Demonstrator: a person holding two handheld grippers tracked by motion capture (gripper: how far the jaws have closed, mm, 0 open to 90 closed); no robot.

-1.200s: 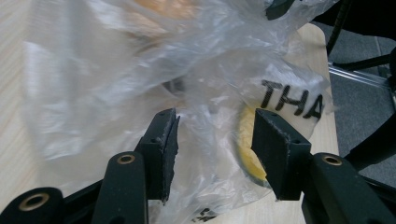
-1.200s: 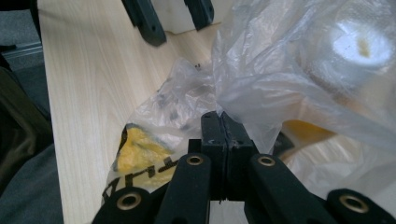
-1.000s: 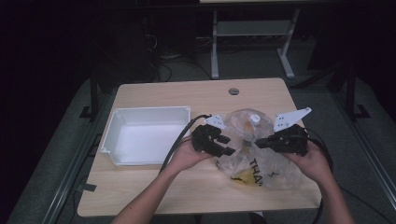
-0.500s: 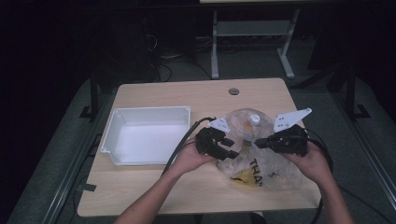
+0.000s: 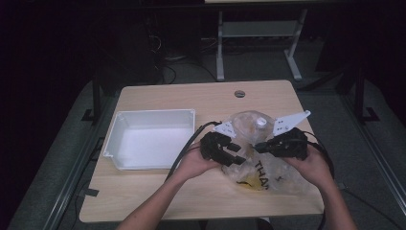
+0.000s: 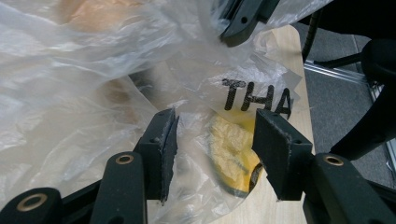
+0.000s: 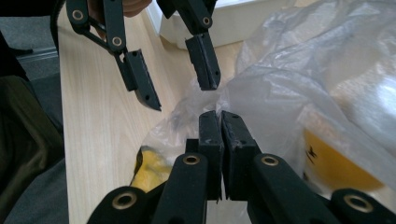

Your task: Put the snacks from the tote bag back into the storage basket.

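Since the earlier frame, left gripper (image 5: 235,155) shifted slightly onto the clear plastic bag (image 5: 268,160), jaws spread. Right gripper (image 7: 219,122) pinches the bag's film. Bag contents blurred: something yellow. White tray (image 5: 143,117) sits beside it.

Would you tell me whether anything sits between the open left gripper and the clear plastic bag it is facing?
Nothing visible does. The left gripper stands open right at the clear plastic bag, film already between its jaws, while the right gripper pinches the bag's edge nearby.

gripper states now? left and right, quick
Left gripper: open, jaws apart at the plastic bag.
Right gripper: shut, pinching a fold of the plastic bag.
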